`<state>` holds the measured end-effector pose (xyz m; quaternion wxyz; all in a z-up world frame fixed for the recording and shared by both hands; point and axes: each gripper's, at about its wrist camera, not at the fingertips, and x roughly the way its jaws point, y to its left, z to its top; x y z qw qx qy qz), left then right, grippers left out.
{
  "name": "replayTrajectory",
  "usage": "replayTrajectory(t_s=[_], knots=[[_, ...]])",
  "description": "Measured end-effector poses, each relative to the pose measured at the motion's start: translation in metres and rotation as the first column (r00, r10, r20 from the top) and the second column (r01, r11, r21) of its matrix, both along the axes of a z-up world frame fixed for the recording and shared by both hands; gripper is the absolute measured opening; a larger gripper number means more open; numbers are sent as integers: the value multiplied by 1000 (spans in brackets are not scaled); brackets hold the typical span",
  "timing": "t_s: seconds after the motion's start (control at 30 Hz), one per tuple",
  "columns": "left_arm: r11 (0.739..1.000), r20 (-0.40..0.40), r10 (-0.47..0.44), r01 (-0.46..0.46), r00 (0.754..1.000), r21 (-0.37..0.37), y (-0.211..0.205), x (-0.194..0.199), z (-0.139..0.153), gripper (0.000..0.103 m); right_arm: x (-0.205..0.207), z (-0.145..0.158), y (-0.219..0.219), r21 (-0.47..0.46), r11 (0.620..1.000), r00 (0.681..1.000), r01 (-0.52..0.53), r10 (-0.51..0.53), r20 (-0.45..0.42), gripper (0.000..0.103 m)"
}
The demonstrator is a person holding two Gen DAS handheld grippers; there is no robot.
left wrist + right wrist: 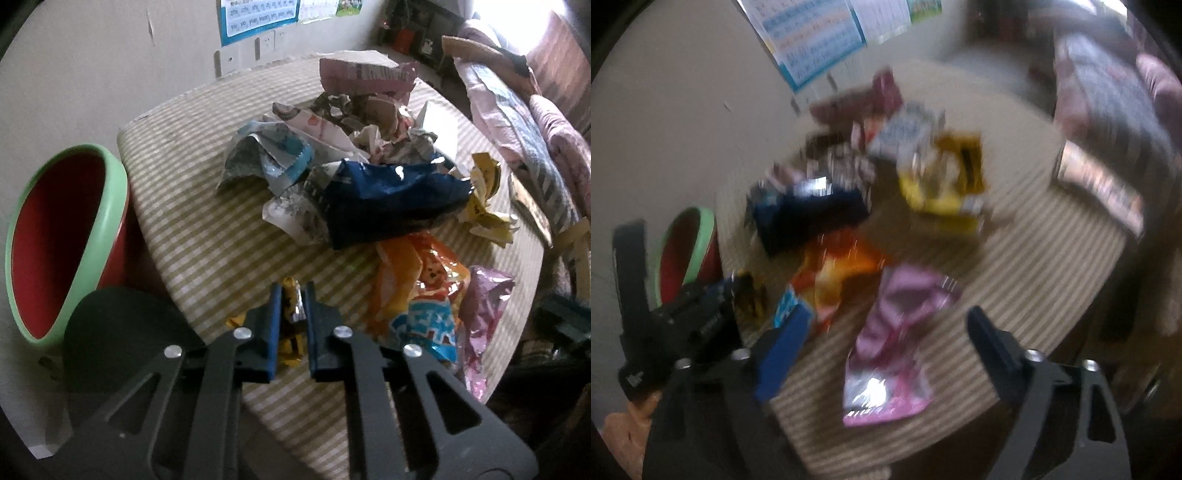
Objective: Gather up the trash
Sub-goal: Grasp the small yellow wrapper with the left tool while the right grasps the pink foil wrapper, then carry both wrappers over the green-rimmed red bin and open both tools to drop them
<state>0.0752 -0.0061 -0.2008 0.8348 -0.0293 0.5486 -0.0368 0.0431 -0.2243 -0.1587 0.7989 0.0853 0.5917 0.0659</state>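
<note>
In the left wrist view, the left gripper (292, 295) sits at the lower centre of the frame with its jaws drawn close together, pinching a small crumpled yellow wrapper (291, 332) between the blue pads (274, 321); part of the wrapper pokes up past the fingertips and part hangs below them. Just right of the fingers lies an orange snack bag (417, 291) with a blue patch, and beside it, at the lower right, a pink foil bag (484, 306). Above the jaws, mid-frame, a dark blue foil bag (388, 195) lies on the striped tablecloth (207, 236), with a yellow crumpled wrapper (484, 199) to its right and a heap of white, pale blue and pink packets (332, 122) behind it toward the top. At the left edge stands a bin (59, 243), red inside with a green rim, just beside the table edge.

The right wrist view is heavily blurred. The right gripper (886, 325) has its jaws spread wide and holds nothing; the pink foil bag (894, 339) lies on the cloth between the fingers. The orange bag (834, 273) is above and left of it, the dark blue bag (809, 218) higher still. At the left of this frame the left gripper (738, 291) shows with the yellow wrapper, in front of the green-rimmed bin (690, 254).
</note>
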Motion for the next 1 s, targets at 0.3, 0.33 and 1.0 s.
replayTrajectory(t_s=[0.3, 0.33, 1.0], knots=[[995, 103, 23, -12, 994, -102, 17, -9, 42, 11, 12, -41, 4, -9, 999, 992, 46, -47, -119, 50], [995, 116, 25, -13, 993, -104, 17, -10, 46, 11, 12, -47, 1, 5, 998, 989, 59, -57, -139, 48], [983, 298, 182, -166, 937, -79, 97, -11, 100, 12, 17, 65, 31, 86, 996, 982, -8, -9, 190, 32]])
